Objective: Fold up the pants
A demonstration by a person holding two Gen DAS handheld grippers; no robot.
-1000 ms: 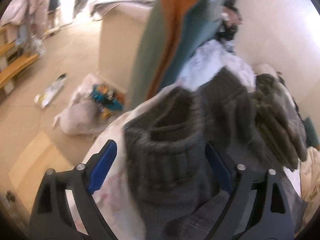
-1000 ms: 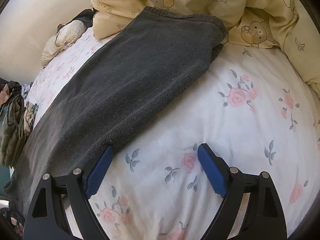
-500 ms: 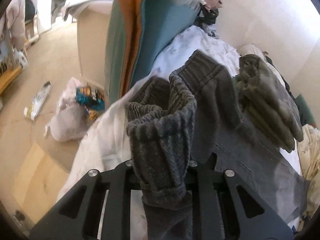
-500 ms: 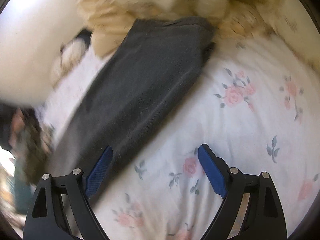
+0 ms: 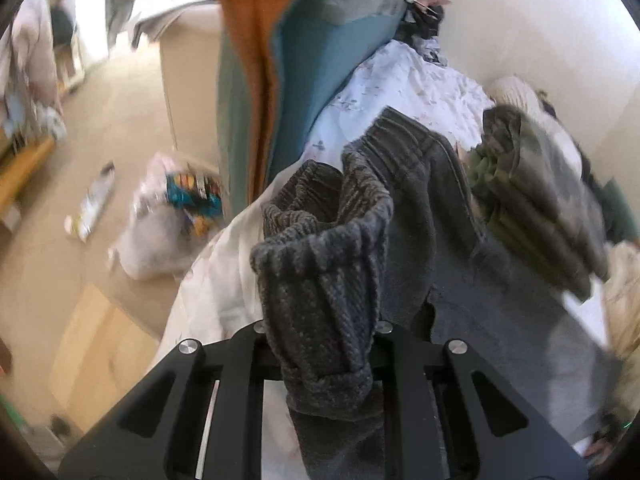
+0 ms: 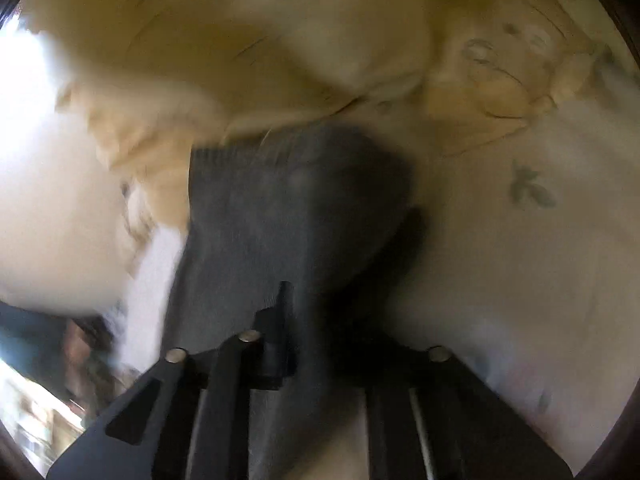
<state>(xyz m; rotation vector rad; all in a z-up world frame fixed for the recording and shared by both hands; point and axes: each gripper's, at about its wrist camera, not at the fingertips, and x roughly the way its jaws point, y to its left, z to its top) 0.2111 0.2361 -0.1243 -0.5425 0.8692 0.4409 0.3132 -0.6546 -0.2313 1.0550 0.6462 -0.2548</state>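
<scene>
The dark grey pants (image 5: 472,280) lie stretched across a floral bed sheet (image 5: 404,80). My left gripper (image 5: 320,332) is shut on the ribbed waistband (image 5: 320,264), which is bunched up and lifted between the jaws. In the blurred right wrist view, my right gripper (image 6: 316,320) is shut on the pant leg end (image 6: 288,208), with grey cloth draped over the jaws. The hem lies against a yellow bear-print quilt (image 6: 280,48).
A folded olive-grey garment stack (image 5: 536,200) lies on the bed right of the pants. Orange and teal cloth (image 5: 280,60) hangs at the bed's edge. A white plastic bag (image 5: 168,220) and a cardboard piece (image 5: 100,344) lie on the floor at left.
My left gripper closed on the waistband and lifted it. My right gripper moved onto the pant leg end and closed on it; the right view turned blurred.
</scene>
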